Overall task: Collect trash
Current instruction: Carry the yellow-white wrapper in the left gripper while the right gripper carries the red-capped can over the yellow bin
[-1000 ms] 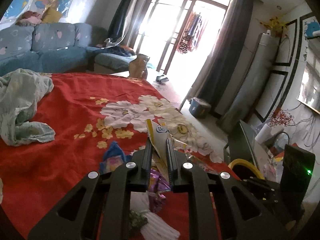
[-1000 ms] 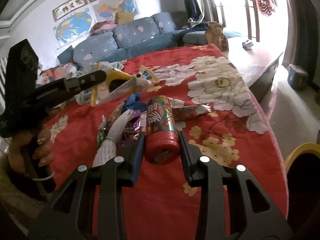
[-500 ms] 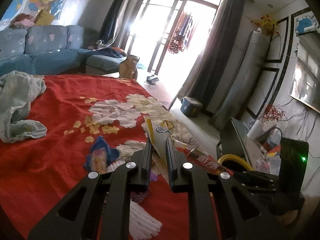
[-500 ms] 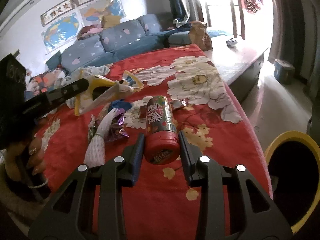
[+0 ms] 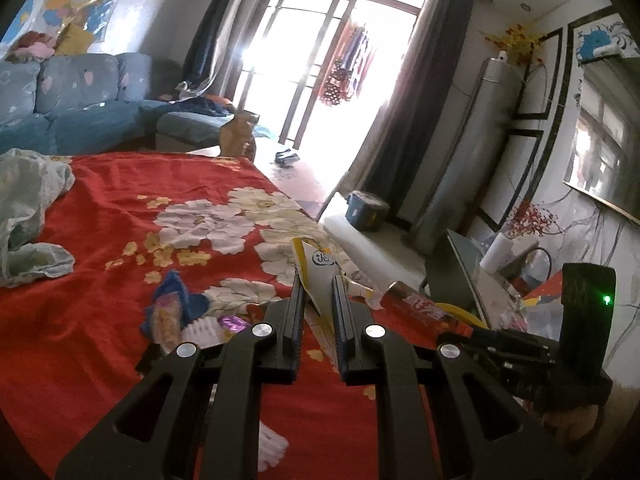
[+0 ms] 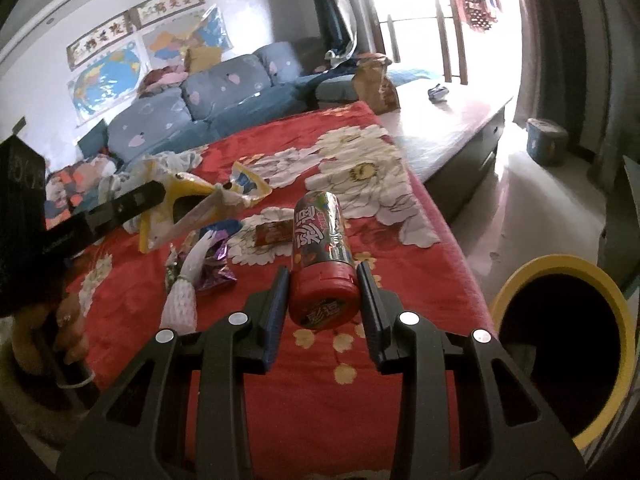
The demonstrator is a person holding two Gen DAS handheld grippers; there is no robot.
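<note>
Red can (image 6: 323, 264) clamped in right claw (image 6: 323, 280); bin (image 6: 560, 344) beside.

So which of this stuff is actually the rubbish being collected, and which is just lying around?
Part of the job:
- red snack canister, in the right gripper
- yellow wrapper, in the left gripper
- purple foil wrapper
- white foam net
- yellow-rimmed bin

Just lying about:
- pale cloth
- blue sofa
- wall maps
</note>
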